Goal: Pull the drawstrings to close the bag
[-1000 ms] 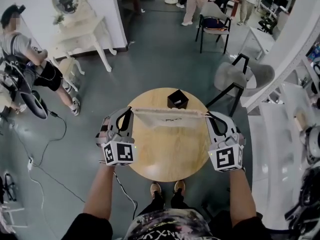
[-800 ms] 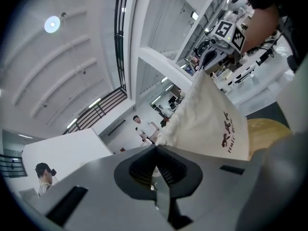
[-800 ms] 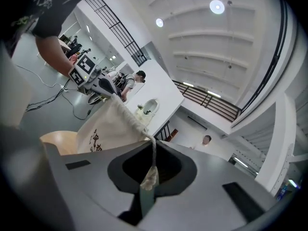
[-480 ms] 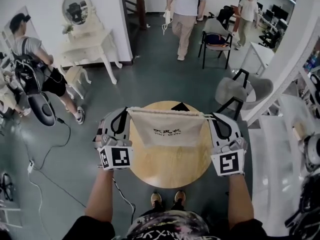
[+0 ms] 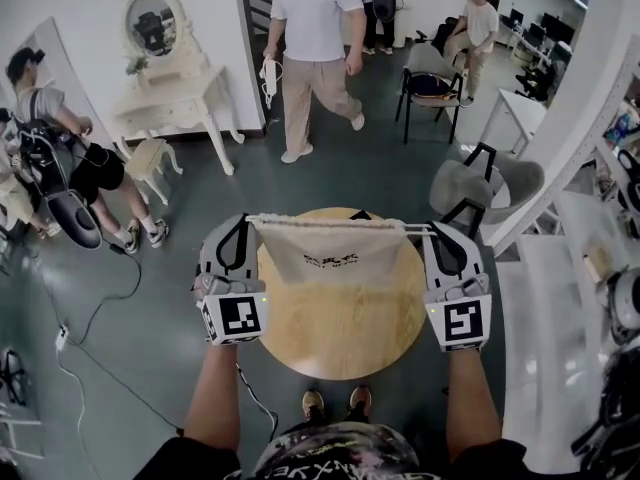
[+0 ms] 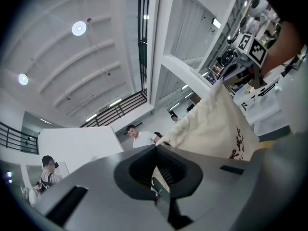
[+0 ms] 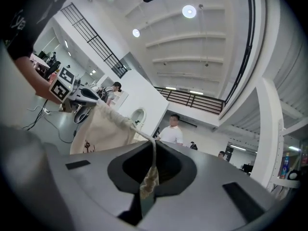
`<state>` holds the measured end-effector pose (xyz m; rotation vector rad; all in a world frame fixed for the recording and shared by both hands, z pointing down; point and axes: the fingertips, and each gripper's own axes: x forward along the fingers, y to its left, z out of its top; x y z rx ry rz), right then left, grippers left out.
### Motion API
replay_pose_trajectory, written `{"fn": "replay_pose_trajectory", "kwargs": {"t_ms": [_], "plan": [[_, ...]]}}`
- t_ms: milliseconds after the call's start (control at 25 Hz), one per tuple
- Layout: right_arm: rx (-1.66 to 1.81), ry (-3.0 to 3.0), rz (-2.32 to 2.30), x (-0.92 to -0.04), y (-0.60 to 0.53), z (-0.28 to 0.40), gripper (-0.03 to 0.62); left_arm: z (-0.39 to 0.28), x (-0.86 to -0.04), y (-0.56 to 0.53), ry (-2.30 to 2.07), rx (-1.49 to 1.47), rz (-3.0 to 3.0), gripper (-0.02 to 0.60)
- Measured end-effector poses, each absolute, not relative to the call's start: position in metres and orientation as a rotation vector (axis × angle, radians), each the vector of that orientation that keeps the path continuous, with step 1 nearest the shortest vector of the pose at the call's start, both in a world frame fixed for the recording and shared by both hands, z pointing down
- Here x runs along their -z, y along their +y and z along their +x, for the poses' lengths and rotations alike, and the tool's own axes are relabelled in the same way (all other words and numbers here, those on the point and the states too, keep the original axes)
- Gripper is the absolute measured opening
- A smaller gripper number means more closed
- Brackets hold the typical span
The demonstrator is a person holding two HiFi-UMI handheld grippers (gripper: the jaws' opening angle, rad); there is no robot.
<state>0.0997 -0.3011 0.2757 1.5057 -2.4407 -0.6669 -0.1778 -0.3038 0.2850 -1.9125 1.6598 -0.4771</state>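
A cream cloth drawstring bag [image 5: 330, 251] with dark print hangs above the round wooden table [image 5: 340, 333], stretched between both grippers. Its drawstring [image 5: 330, 221] runs taut along the gathered top edge. My left gripper [image 5: 247, 221] is shut on the left end of the string, and my right gripper [image 5: 432, 230] is shut on the right end. In the left gripper view the bag [image 6: 216, 129] hangs off the closed jaws of the left gripper [image 6: 156, 148]. In the right gripper view the string [image 7: 139, 131] enters the closed right gripper [image 7: 153, 146] and its frayed end [image 7: 149, 182] hangs below.
A small black box [image 5: 358, 213] peeks out behind the bag's top edge. A person in a white shirt [image 5: 312, 58] walks a little beyond the table. A grey chair [image 5: 480, 173] stands at the right, a white dressing table [image 5: 170, 98] at the left.
Both grippers have lifted the bag off the table, and it now hangs free in front of the black box. The person in white has walked closer.
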Motion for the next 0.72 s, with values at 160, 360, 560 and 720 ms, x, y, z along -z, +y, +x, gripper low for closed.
{"fn": "replay_pose_trajectory", "kwargs": {"t_ms": [160,360,560,720], "plan": [[0.575,-2.481,1.563,-0.275,-0.306,0.107,0.003,-0.177,-0.280,-0.308,1.677,0.450,-1.923,0.018],[0.471,-2.521,1.598,-0.275,-0.306,0.118,0.003,-0.187,-0.271,-0.308,1.732,0.409,-1.922,0.018],[0.412,-2.579,1.618,-0.272,-0.305,0.123,0.003,-0.192,-0.265,-0.305,1.747,0.390,-1.925,0.018],[0.340,-2.615,1.659,-0.267,-0.306,0.129,0.003,-0.192,-0.261,-0.306,1.775,0.341,-1.965,0.018]]}}
